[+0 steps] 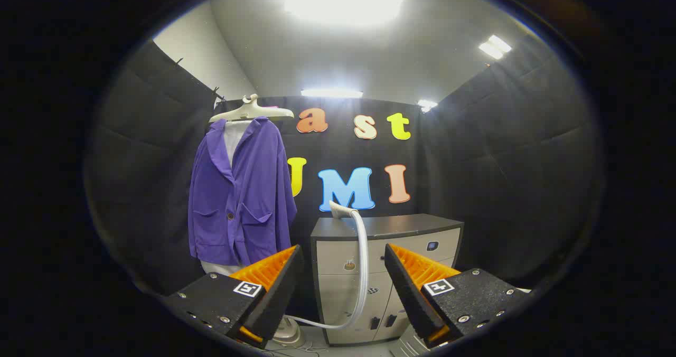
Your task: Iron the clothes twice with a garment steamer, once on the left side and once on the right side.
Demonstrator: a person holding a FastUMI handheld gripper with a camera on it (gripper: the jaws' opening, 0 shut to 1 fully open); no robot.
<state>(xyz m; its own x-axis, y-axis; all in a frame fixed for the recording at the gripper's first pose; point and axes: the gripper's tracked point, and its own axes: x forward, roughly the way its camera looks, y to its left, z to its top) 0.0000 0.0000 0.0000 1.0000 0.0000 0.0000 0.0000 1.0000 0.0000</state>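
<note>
Seemingly at the very start of the job, the claw (343, 272) hangs with its two fingers (274, 272) spread wide apart and nothing between them, facing the far end of the booth. Far off and to the left, a purple jacket (240, 198) hangs on a pale hanger (252, 111) over what looks like a white form, its front buttoned and both patch pockets showing. To its right stands a low cabinet (385, 272) with a dark top and light drawer fronts, serving as the bench. The garment steamer's head (340, 210) rests on the near left corner of that top, and its white hose (362, 262) drops down the cabinet front, seen through the gap between the fingers, then curves left toward a pale base unit (288, 333) on the floor (partly hidden behind the left finger). Judging from this, no pass has been made yet: the step in hand is reaching for the steamer. The next move calls for carrying the spread fingers forward to the head on the cabinet corner and closing them squarely on its handle, with the hose left free to trail. After that the head would have to travel left to the jacket, for one stroke down its left side and one down its right.
</note>
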